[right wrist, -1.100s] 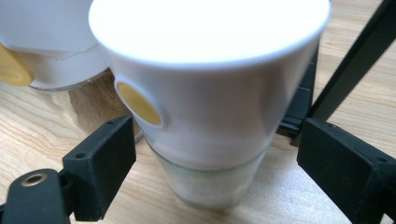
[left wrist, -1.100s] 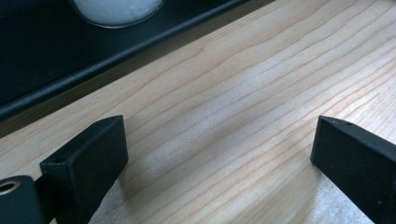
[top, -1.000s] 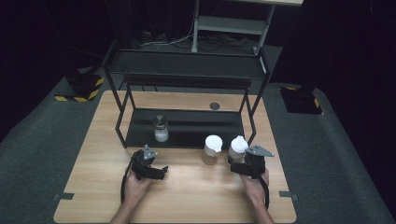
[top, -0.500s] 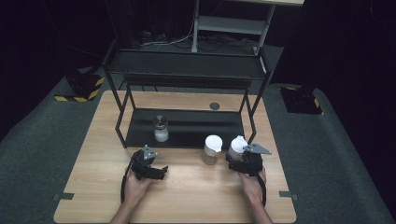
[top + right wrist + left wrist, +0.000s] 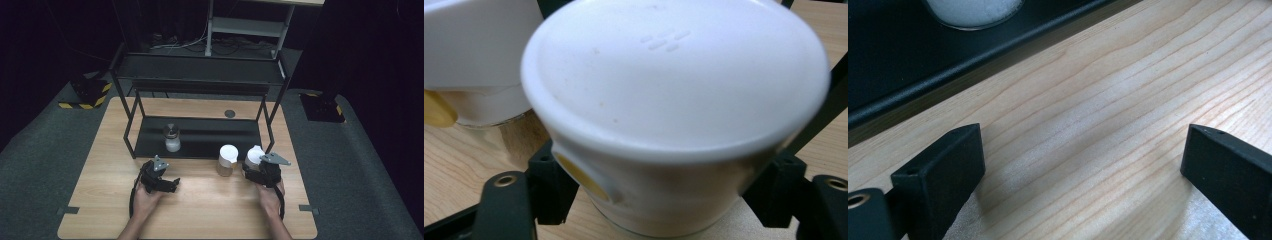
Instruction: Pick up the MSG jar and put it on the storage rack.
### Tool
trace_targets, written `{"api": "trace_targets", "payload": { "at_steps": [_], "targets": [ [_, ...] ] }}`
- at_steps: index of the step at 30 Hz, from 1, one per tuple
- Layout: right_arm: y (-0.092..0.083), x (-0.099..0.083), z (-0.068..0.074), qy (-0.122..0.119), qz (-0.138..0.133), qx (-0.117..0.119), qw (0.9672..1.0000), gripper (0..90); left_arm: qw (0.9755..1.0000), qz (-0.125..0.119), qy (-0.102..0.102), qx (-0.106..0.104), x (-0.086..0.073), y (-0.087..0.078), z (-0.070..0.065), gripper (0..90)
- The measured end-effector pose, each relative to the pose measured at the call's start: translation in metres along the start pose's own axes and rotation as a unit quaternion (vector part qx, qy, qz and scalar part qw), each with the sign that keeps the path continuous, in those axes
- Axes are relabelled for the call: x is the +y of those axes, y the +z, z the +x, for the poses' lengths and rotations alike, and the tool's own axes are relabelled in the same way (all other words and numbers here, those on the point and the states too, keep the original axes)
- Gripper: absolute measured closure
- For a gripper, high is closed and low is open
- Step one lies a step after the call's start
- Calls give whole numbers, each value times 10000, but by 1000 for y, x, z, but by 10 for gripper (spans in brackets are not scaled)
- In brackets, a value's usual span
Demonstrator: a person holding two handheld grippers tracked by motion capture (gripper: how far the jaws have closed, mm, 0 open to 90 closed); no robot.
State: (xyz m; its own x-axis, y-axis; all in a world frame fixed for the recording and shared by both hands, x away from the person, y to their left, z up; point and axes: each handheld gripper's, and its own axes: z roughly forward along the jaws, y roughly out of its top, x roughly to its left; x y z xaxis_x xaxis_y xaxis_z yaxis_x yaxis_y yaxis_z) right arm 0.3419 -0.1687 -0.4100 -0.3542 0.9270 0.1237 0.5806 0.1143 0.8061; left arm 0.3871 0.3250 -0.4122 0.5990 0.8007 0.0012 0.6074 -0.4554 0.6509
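Two white-lidded jars stand on the wooden table (image 5: 200,210) in front of a black rack. My right gripper (image 5: 254,166) holds the right-hand jar (image 5: 255,155). In the right gripper view its jaws have just been closing, and the pads (image 5: 551,185) now press on both sides of that jar (image 5: 674,100). The other jar (image 5: 228,159) stands just to its left, untouched. My left gripper (image 5: 167,184) rests low over bare wood at the front left. Its jaws (image 5: 1083,150) stand wide apart with nothing between them.
The black two-level rack (image 5: 200,75) spans the back of the table. A small shaker with white contents (image 5: 171,137) stands on its lower shelf, and its base (image 5: 973,10) is just beyond my left gripper. Dark floor surrounds the table.
Both hands stay where they were. The right gripper's jaws have drawn in around the right-hand jar.
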Motion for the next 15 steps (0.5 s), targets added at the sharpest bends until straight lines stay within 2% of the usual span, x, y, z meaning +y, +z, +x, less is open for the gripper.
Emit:
{"api": "trace_targets", "payload": {
  "at_steps": [15],
  "targets": [
    [-1,-4,6,-129,-67,-114,9998,297,10000,0,-1,0,0,0,0,39]
  ]
}}
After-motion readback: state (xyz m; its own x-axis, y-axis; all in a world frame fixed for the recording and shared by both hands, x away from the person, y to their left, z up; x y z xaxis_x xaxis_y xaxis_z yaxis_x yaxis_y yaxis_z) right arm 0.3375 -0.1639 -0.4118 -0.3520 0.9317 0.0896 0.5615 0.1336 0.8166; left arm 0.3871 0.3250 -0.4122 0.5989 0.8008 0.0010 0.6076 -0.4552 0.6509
